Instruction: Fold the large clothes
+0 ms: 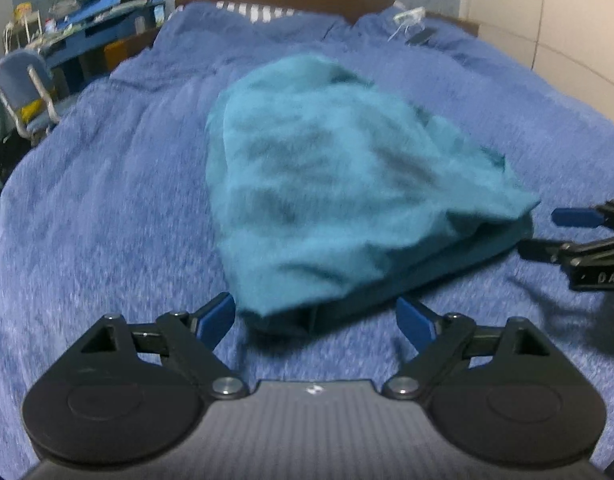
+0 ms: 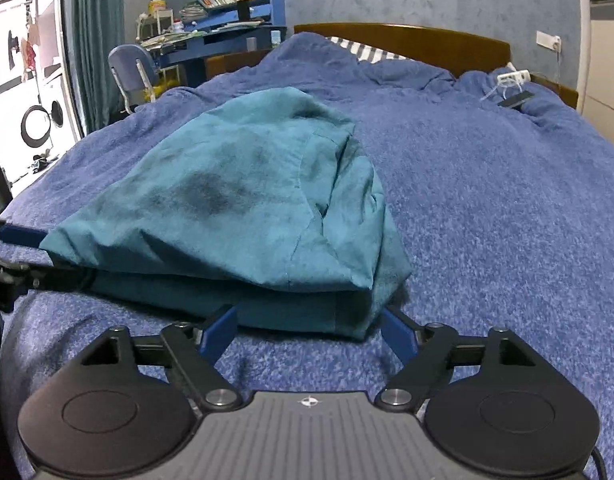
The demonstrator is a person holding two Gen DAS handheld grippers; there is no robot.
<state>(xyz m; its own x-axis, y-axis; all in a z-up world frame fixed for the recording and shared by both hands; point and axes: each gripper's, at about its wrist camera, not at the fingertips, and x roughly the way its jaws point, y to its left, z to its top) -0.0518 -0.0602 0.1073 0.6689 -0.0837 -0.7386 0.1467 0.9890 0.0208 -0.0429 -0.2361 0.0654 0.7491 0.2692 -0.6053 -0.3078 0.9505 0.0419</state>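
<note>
A teal garment [image 1: 339,184] [image 2: 243,200] lies folded over in a puffy heap on the blue bedspread [image 1: 107,208] [image 2: 487,220]. My left gripper [image 1: 315,314] stands open at the heap's near edge, and the lower folded hem lies between its blue fingertips [image 1: 217,318] without being pinched. My right gripper [image 2: 309,318] is open in the same way at the heap's near right corner, one blue pad on each side of the hem. In the other hand's view each gripper shows side-on at the heap's edge: right gripper [image 1: 541,232], left gripper [image 2: 41,254]. The underside of the heap is hidden.
A brown headboard [image 2: 427,40] and a striped pillow [image 1: 247,12] are at the far end of the bed. A white power strip [image 2: 513,77] and a dark phone [image 2: 517,99] lie near the pillows. A blue desk [image 2: 227,40], a chair [image 2: 133,68] and a washing machine [image 2: 39,120] stand to the left.
</note>
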